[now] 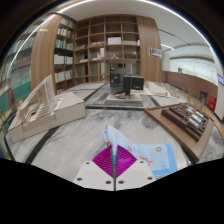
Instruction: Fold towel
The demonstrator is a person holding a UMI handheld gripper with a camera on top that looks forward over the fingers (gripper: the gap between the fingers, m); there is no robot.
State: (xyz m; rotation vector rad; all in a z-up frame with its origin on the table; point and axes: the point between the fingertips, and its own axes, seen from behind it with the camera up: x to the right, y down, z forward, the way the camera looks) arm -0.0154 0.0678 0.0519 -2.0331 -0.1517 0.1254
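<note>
My gripper (114, 163) is shut, and its two magenta pads (104, 161) meet on a thin fold of a light blue towel (140, 152). The pinched edge rises in a narrow strip just ahead of the fingertips. The rest of the towel hangs and spreads to the right of the fingers, over the grey table (80, 135). The gripper holds the towel lifted above the table top.
A white dish rack (40, 105) stands on the table to the left. A dark wooden tray with items (188, 120) lies to the right. A monitor and desk (125, 85) stand farther back, before wooden bookshelves (105, 45).
</note>
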